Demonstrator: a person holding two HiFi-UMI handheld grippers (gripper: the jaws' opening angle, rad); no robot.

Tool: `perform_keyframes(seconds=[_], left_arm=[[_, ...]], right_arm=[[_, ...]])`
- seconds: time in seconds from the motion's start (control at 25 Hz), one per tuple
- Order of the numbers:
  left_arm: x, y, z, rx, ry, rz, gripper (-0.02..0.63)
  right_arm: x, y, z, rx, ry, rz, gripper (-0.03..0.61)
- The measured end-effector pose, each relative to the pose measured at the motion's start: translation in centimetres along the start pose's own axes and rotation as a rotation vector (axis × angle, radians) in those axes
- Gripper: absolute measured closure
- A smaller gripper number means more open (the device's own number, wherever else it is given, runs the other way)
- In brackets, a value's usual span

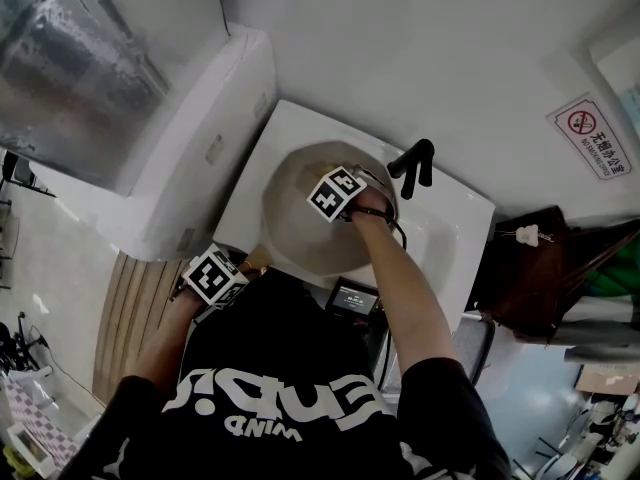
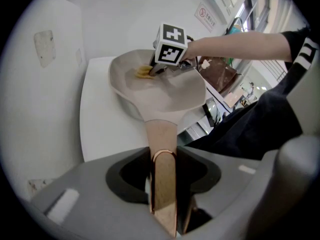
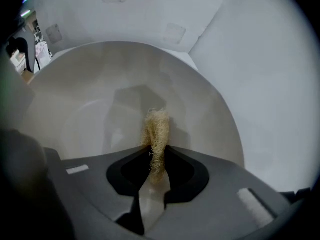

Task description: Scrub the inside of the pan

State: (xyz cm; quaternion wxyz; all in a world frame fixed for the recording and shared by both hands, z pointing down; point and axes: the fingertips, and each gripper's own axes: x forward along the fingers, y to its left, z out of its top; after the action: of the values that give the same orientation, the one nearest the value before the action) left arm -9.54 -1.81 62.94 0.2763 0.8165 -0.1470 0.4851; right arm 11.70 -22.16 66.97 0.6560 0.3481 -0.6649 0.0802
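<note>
A beige pan (image 1: 295, 218) is held tilted over a white sink (image 1: 455, 223). My left gripper (image 2: 165, 184) is shut on the pan's copper-toned handle (image 2: 162, 134), which runs straight between its jaws; in the head view this gripper (image 1: 235, 268) is at the pan's near-left edge. My right gripper (image 3: 156, 166) is shut on a tan fibre scrubber (image 3: 156, 131), whose tip rests against the pan's inner wall (image 3: 95, 99). From the left gripper view the scrubber (image 2: 145, 72) lies inside the pan (image 2: 165, 94) under the right gripper's marker cube (image 2: 170, 45).
A black faucet (image 1: 413, 163) stands at the sink's far right, close to my right gripper (image 1: 345, 203). A white appliance (image 1: 190, 158) borders the sink on the left. A brown bag (image 1: 540, 268) sits to the right. White wall rises behind.
</note>
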Motion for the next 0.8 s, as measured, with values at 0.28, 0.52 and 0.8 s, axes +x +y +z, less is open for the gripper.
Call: perform_keyframes(seconds=[0.28,0.52,0.8], left_arm=[[0.0,0.0,0.0,-0.002,-0.004,-0.003,0.454],[-0.1,0.0,0.1,0.003,-0.008,-0.008,0.454],[-0.2,-0.1,0.2,0.003,-0.014,-0.013,0.454]], right_arm=[[-0.3,0.0,-2.0,-0.031,0.065,-0.005,0.505],[-1.0,1.5,-3.6,-0.055,0.092,0.026,0.505],[-1.9,4.2,-4.7,-0.054,0.083,0.078,0.505]])
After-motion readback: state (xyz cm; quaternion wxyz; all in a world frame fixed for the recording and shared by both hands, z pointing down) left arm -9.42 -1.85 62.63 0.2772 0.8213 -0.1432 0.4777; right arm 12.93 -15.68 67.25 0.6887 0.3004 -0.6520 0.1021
